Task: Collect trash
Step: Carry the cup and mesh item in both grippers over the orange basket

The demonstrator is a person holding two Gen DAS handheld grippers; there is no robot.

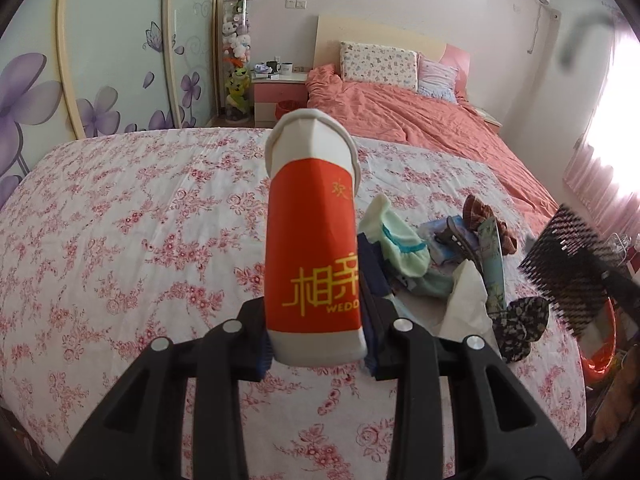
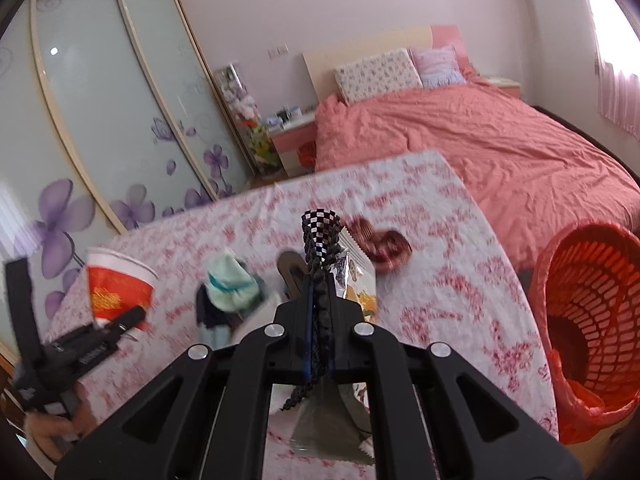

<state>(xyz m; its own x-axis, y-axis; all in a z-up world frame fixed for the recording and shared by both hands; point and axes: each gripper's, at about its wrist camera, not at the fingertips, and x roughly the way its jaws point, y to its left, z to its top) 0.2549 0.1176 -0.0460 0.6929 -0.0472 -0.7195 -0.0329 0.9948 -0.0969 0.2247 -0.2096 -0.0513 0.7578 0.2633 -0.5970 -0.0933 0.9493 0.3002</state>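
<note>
- Red-and-white paper cup (image 1: 314, 240) with gold lettering sits clamped between the pads of the left gripper (image 1: 316, 344), its white rim pointing away from the camera and its base near the fingers
- From the right wrist view the same cup (image 2: 118, 284) shows at the left edge, raised off the floral cloth (image 2: 440, 280), with the left gripper (image 2: 120, 326) under it and a hand (image 2: 52, 432) around the handle
- Right gripper (image 2: 320, 304) has its jaws pressed together on a black checkered mesh piece (image 2: 322, 240), which sticks out beyond the fingertips; a silvery wrapper (image 2: 328, 428) is pinched along with it and hangs down beneath the fingers
- In the left wrist view that mesh piece (image 1: 568, 268) appears at the right edge, above the cloth
- Floral cloth (image 1: 120, 240) covers a flat surface and carries a heap of small things: a pale green sock (image 1: 400, 248), white tissue (image 1: 468, 304), a dark floral scrunchie (image 1: 520, 320) and a brown scrunchie (image 1: 486, 216)
- Brown scrunchie (image 2: 380, 246) lies on the cloth just beyond the mesh tip, apart from the heap
- Orange slatted trash basket (image 2: 592, 320) with a red liner stands off the right edge of the cloth, tilted with its mouth towards the camera
- Behind the cloth stands a bed (image 2: 480, 144) under a salmon quilt, with two pillows at its headboard
</note>
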